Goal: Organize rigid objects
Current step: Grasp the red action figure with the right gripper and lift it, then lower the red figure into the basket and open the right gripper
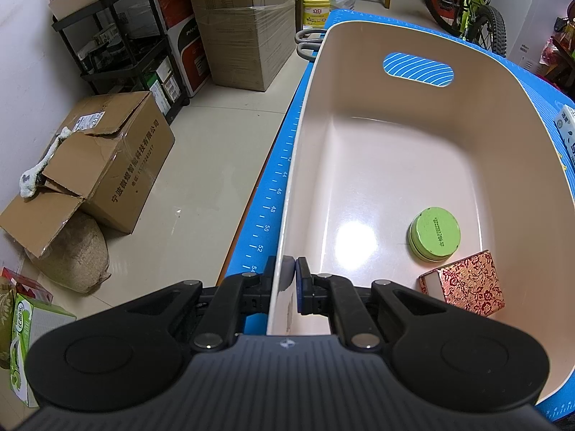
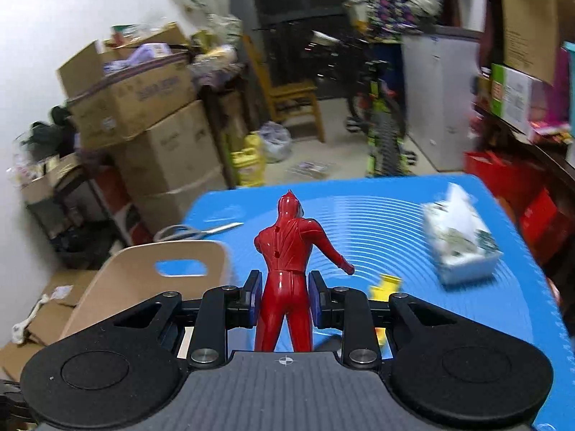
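My left gripper (image 1: 288, 278) is shut on the near left rim of a cream plastic bin (image 1: 359, 165) that stands on the blue mat (image 1: 273, 186). Inside the bin lie a round green tin (image 1: 435, 233) and a red floral box (image 1: 467, 283). My right gripper (image 2: 282, 300) is shut on a red plastic hero figure (image 2: 287, 262), held upright by its waist and legs above the mat (image 2: 377, 222). The bin's handle end (image 2: 161, 283) shows to the left of the figure. A yellow object (image 2: 386, 285) lies partly hidden behind my right finger.
A tissue box (image 2: 460, 248) sits on the mat to the right, and its corner shows in the left wrist view (image 1: 567, 133). Scissors (image 2: 194, 231) lie at the mat's far left edge. Cardboard boxes (image 1: 111, 161), a black shelf cart, a chair and a bicycle (image 1: 467, 3) surround the table.
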